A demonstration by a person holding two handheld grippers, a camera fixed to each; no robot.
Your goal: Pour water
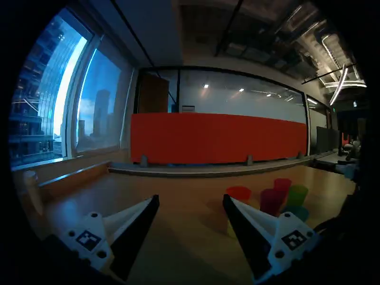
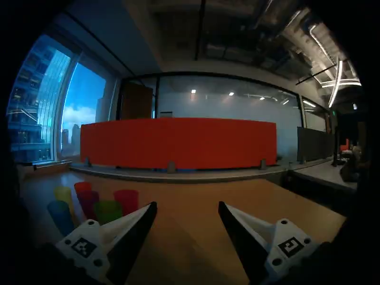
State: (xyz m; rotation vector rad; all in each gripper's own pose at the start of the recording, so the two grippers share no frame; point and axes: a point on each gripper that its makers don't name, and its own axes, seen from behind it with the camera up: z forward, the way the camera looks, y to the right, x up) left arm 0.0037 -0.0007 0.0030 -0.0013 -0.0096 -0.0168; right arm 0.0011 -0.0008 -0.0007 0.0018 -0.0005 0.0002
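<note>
Holding the left gripper (image 1: 190, 198) spread wide just above the table (image 1: 190, 251), gripping nothing. Holding the right gripper (image 2: 187, 205) parted the same way, also empty.

Looking past the left gripper's right finger, toward two o'clock: finding the cluster of cups (image 1: 280, 197) standing on the table, with an orange-red cup (image 1: 239, 192) closest to the gripper's centre line. Looking out from the right gripper: finding the same cluster toward ten o'clock, with a green cup (image 2: 108, 211) partly hidden behind that gripper's left finger.

Judging the cluster to be sitting between the two grippers, inward of each, with neither plainly nearer. Standing upright, every cup: long axis vertical, mouth pointing straight up. Not managing to tell whether any holds water.

Probably calling for a swing inward and a level approach, fingers closing on opposite sides of one cup's wall while avoiding its close-packed neighbours.

Running across the far edge, an orange divider (image 1: 218, 137); beyond it at nine o'clock, windows (image 1: 95, 109).
</note>
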